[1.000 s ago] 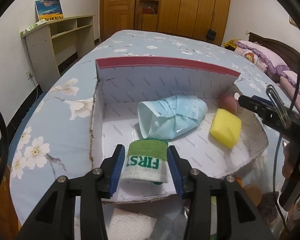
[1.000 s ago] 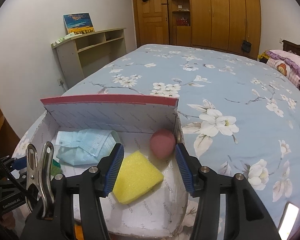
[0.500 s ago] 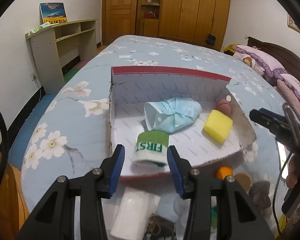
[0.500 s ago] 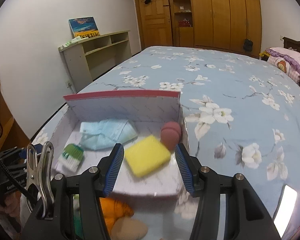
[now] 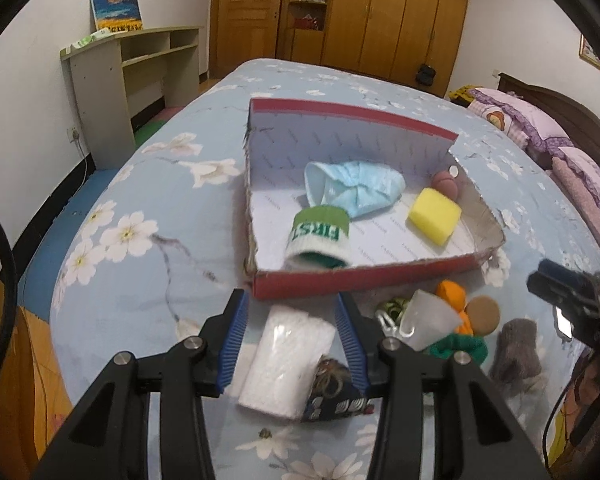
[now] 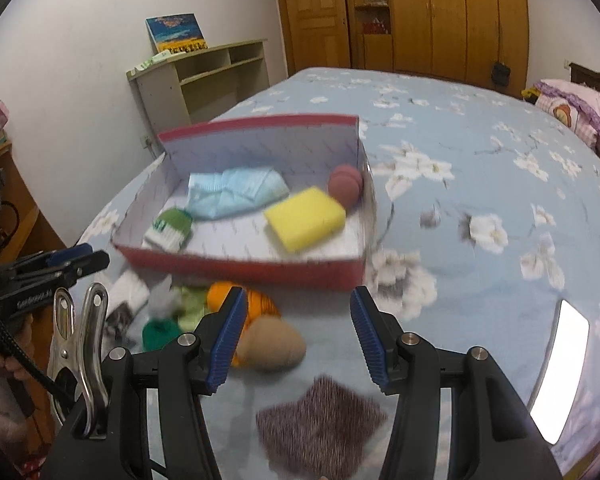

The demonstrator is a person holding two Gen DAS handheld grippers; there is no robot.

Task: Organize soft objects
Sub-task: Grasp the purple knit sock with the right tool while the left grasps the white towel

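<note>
wristband: green-and-white knit wristband lies in the red-edged cardboard box, near its front-left corner, so it counts as sorted.
axis: tube on its side, opening toward the box's front wall.
left tongs: open, empty, over a white wrapped pack in front of the box.
right tongs: open, empty, beside a tan round puff in front of the box.

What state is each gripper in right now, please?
Left gripper: open, holding nothing; its fingers hang apart above a white wrapped tissue pack.
Right gripper: open, holding nothing.
</note>
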